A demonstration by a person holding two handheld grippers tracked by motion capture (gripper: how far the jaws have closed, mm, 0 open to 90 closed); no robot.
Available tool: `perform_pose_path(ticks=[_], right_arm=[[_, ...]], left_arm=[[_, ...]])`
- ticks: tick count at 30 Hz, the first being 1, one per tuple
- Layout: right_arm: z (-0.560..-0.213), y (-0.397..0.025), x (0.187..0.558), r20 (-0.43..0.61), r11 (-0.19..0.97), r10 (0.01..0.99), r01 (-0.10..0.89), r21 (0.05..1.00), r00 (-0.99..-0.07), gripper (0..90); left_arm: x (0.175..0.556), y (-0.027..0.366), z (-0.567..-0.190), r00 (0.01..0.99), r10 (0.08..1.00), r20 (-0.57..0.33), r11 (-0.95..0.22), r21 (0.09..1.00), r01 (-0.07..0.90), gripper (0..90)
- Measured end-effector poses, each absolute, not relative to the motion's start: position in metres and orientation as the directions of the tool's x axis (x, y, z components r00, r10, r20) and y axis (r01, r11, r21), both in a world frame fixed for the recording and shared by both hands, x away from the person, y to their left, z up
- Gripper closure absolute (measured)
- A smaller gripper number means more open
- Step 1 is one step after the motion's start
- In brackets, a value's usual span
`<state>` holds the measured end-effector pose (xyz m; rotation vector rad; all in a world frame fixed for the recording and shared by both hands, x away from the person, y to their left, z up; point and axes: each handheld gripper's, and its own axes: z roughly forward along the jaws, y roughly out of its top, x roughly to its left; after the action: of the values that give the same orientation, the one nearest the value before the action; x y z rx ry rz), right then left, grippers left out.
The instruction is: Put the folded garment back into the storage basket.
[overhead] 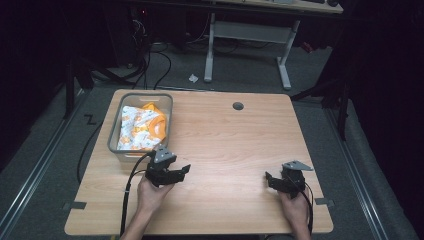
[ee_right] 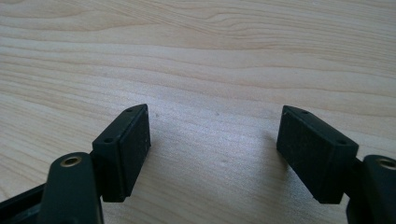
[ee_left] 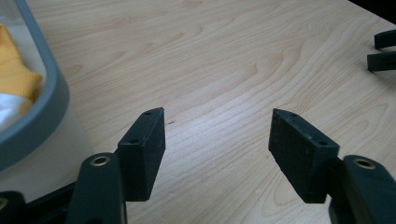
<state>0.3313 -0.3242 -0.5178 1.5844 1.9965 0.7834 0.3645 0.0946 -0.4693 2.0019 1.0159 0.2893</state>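
A grey bin (overhead: 116, 131) stands at the table's left, holding white and orange cloth (overhead: 141, 128). My left gripper (overhead: 181, 173) rests just below the bin's near right corner, held by a hand, jaws open over bare wood. In the left gripper view its fingers (ee_left: 144, 149) stand wide apart, with the bin's rim (ee_left: 49, 100) and orange cloth (ee_left: 16, 72) at the left edge, and the other gripper's jaw tips (ee_left: 383, 51) far right. My right gripper (overhead: 271, 181) sits near the front right, open, with empty wood between its pads (ee_right: 128, 149).
The wooden table (overhead: 225, 140) has a round grey cable hole (overhead: 238, 106) near its far edge. Cables trail from both grippers toward the front edge. Beyond the table stand a white desk frame (overhead: 247, 42) and floor cables.
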Motion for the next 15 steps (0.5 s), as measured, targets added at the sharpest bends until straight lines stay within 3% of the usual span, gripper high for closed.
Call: perform_pose_path(ticks=[15], right_arm=[[-0.518,-0.324,0.331,-0.014,0.170,0.975,0.706,0.688,-0.222,26.1]], left_arm=[[0.366,0.087,-0.487,0.642,0.752,-0.153,-0.330,0.754,0.567,36.8]])
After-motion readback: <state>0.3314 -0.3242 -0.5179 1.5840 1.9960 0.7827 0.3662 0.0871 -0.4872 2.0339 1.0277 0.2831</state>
